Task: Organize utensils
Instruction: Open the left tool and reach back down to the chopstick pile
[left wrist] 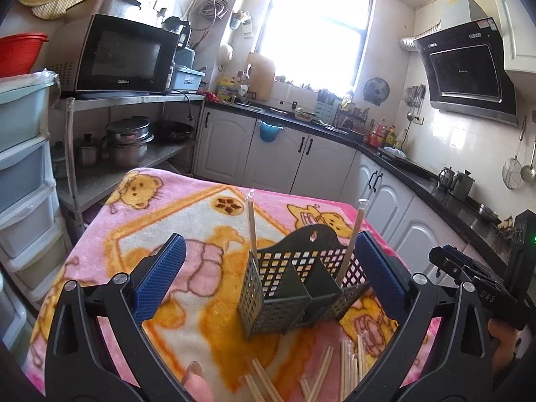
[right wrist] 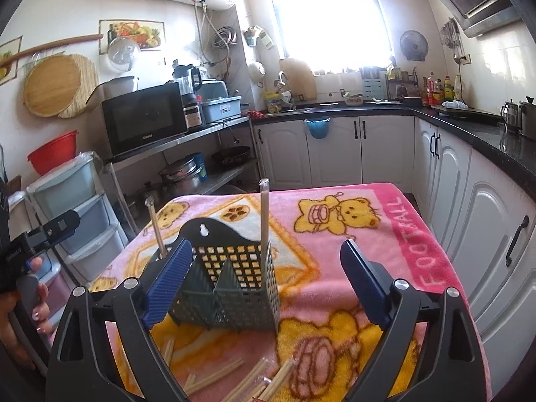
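A: Two wrapped chopstick pairs are seen standing upright in the dark perforated utensil caddy (left wrist: 294,288), one (left wrist: 252,231) in its left-hand compartment and one (left wrist: 351,244) in its right-hand compartment, as counted from the left wrist view.

B: Where is the caddy placed?

A: It is set on the pink bear-print blanket (left wrist: 201,214) that covers the table, near the front edge. More wrapped chopsticks (right wrist: 214,375) are scattered flat on the blanket just in front of it.

B: How are the tools held?

A: The left gripper (left wrist: 279,281) is spread wide, with nothing pressed by its blue pads (left wrist: 160,278); the caddy is framed between them without being touched. The right gripper (right wrist: 271,281) is likewise spread wide and nothing is clamped. Its left pad (right wrist: 169,284) is seen in front of the caddy's left side, though contact cannot be told.

B: Is anything else seen?

A: A hand (right wrist: 20,318) is seen on the other tool's handle at the left edge of the right wrist view. A microwave (left wrist: 124,57) is seen on a steel shelf behind, with pots (left wrist: 129,140) stacked below it.
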Demonstrator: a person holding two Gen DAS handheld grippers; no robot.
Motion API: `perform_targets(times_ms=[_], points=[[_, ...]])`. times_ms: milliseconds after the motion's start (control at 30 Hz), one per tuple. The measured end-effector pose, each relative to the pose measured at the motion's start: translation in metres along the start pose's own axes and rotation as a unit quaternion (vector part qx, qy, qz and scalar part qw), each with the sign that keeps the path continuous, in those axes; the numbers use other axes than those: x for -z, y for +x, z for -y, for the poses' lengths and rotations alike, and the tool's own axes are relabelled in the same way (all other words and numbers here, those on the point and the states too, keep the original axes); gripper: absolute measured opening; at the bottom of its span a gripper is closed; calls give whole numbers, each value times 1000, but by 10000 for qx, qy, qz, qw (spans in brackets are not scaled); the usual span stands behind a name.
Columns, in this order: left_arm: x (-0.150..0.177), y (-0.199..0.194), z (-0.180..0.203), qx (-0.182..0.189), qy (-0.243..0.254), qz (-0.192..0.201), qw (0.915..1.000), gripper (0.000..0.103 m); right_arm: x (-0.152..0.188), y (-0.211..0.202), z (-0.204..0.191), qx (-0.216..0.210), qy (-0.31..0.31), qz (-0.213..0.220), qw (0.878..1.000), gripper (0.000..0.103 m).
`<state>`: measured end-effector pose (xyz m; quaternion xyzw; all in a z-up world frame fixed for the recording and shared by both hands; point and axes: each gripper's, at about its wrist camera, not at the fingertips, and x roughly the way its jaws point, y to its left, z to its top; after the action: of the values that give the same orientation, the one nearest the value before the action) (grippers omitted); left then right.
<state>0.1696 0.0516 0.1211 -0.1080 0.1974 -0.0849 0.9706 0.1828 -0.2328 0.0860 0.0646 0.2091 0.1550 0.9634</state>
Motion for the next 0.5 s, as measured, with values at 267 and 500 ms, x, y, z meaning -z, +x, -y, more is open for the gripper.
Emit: perform_targets(times_ms=[267, 500], points=[[17, -9, -4, -79, -73, -101, 9999, 93, 17, -10, -10, -98, -201, -122, 9997, 89], [29, -19, -10, -197, -105, -168, 9996, 93, 31, -15, -15, -143, -309, -256, 9991, 89]])
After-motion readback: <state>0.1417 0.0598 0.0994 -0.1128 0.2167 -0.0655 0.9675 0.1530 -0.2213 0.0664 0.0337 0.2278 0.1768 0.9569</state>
